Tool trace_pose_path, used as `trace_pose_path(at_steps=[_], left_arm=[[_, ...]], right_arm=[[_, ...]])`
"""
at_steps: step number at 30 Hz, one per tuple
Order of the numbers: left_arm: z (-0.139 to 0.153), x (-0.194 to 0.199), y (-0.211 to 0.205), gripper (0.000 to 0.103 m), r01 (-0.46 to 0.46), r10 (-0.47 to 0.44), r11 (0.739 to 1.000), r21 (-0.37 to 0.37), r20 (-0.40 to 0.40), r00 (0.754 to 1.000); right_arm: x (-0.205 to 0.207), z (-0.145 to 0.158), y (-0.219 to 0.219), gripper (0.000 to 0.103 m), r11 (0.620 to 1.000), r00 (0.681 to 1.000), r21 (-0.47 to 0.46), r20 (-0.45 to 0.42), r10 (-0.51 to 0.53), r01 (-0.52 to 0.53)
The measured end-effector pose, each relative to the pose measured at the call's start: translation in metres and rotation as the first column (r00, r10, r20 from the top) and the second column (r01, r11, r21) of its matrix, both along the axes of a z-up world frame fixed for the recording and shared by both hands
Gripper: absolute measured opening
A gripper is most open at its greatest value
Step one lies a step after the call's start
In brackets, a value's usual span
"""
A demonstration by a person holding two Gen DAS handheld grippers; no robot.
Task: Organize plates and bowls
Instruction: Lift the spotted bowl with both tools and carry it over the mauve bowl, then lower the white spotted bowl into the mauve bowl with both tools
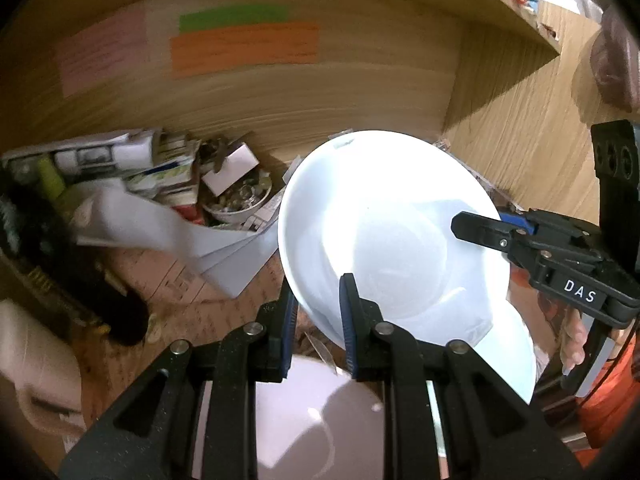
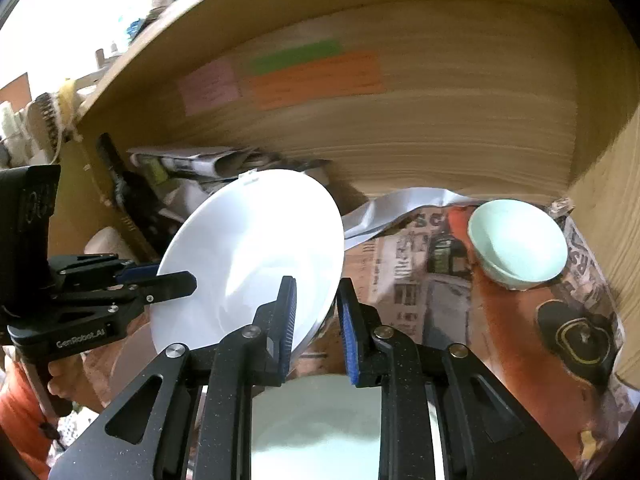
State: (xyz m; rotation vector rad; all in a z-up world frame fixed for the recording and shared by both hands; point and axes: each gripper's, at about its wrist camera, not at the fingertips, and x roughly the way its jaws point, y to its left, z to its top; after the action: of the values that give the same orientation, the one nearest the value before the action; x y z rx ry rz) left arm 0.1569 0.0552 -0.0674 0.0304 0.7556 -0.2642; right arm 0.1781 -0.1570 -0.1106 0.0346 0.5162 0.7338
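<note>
Strong glare on the white plate (image 1: 384,216) in the left wrist view: its upper half, toward twelve o'clock, is blown out to pure white, and only faint grey rings mark its well. In the right wrist view the same plate (image 2: 256,248) burns brightest at centre, shading greyer toward six. Daylight floods in at ten o'clock there, the corner washed out completely. The wooden back panel (image 2: 440,120) is smeared into horizontal streaks, and the coloured paper notes (image 1: 244,44) have soft, blurred edges. The clutter at nine o'clock in the left view is smudged. Both frames bow hard at the rim, with black vignette in the corners. The near fingers (image 1: 354,320) stay crisp.
</note>
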Motion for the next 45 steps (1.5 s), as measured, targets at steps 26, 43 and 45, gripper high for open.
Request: trace_pose_path(at_steps=[26, 43, 45], left_arm=[[-0.041, -0.101, 0.061, 0.020, -0.176, 0.175, 0.984, -0.036, -0.040, 0.984], [-0.062, -0.109, 0.079, 0.020, -0.214, 0.211, 0.977, -0.019, -0.097, 0.973], [-0.063, -0.110, 0.080, 0.020, -0.216, 0.213, 0.976, -0.014, -0.097, 0.972]], right_arm=[[-0.059, -0.035, 0.059, 0.022, 0.978, 0.979, -0.045, -0.037, 0.202, -0.204], [-0.063, -0.061, 0.080, 0.022, 0.964, 0.963, -0.091, -0.120, 0.239, -0.251], [-0.062, -0.063, 0.082, 0.022, 0.962, 0.962, -0.093, -0.127, 0.242, -0.255]])
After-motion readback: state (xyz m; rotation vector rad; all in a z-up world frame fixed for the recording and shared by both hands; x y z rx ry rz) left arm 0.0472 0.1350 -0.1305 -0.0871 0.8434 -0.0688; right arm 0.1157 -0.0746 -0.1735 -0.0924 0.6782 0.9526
